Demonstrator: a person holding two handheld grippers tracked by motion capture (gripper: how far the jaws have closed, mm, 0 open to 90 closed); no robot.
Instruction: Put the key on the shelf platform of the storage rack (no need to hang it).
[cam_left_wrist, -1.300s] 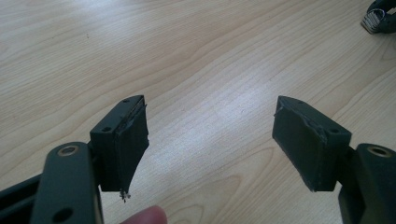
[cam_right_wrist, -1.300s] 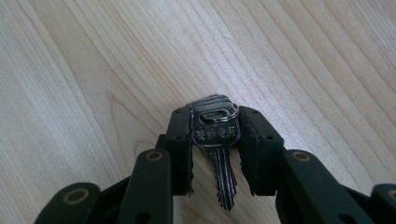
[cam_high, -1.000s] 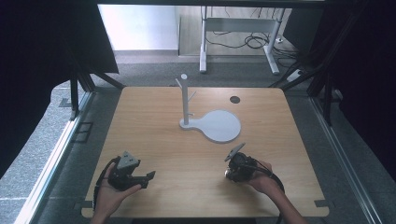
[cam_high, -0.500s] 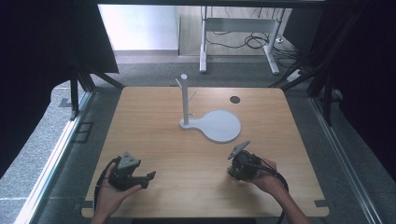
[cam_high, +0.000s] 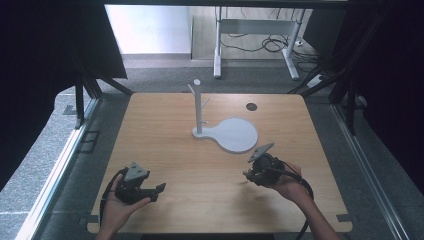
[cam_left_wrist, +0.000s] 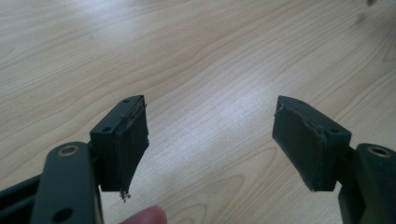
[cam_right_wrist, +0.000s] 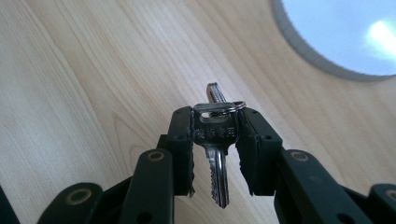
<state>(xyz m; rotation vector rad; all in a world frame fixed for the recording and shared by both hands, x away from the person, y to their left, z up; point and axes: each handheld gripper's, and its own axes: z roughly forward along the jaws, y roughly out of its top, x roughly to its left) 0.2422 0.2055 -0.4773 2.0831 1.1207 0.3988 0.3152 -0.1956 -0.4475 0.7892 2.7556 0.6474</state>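
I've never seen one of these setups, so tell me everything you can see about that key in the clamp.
The key is silvery metal with stamped characters on its flat head and a toothed blade pointing down toward the camera. A thin split ring runs through the head; a second key tip pokes up behind. The right gripper pinches the head between black jaws, above the wooden table.

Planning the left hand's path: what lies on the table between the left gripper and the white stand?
Bare wood, in the high view, between the left gripper and the white stand.
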